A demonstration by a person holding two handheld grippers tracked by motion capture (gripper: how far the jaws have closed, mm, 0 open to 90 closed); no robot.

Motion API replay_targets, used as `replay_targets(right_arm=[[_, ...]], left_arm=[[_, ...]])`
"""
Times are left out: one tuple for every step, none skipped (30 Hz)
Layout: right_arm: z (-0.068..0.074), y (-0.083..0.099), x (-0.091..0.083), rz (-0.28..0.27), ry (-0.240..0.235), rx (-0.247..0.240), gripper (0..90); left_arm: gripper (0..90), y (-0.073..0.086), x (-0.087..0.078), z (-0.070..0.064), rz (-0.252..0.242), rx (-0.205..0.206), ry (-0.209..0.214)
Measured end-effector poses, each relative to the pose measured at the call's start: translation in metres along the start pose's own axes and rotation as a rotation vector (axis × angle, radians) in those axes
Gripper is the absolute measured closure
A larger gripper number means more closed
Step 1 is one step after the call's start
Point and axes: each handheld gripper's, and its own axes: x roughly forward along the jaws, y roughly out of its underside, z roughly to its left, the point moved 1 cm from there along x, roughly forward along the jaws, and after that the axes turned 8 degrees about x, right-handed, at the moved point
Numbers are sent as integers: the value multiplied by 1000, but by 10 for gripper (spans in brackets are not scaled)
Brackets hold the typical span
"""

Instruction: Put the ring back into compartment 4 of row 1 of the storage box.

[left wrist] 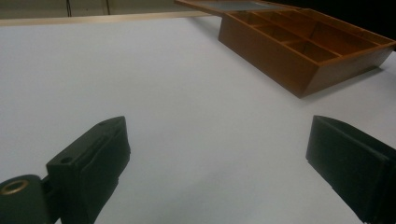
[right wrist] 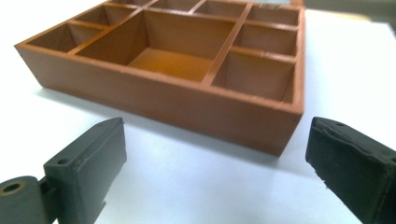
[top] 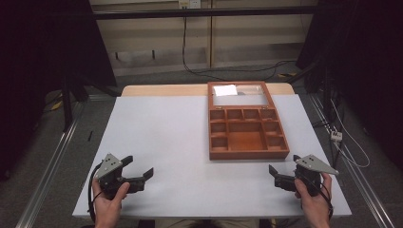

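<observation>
box lid [left wrist: 233, 4] cropped at top

Lab, black curtains [top: 43, 42], floor cables [top: 228, 71]

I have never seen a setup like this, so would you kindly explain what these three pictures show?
A person sits at a white table, holding a hand-operated gripper in each hand. The high view looks down from above: the left gripper and the right gripper both rest near the table's front edge, jaws apart and holding nothing. The other two pictures come from cameras riding on each gripper. On the table lies an open wooden box with empty compartments, its glass lid folded back.
</observation>
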Motion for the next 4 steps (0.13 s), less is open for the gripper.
replay_targets(right_arm=[[0,0,1,0,-3,-3,52],[1,0,1,-4,-5,-6,52],[0,-1,0,-11,-7,-9,52],[0,-2,0,-15,-6,-14,51]], left_arm=[[59,0,0,0,-4,-2,-3],[59,0,0,0,-6,-1,2],[59,-1,1,-1,-8,-8,0],[59,-1,1,-1,-8,-8,0]])
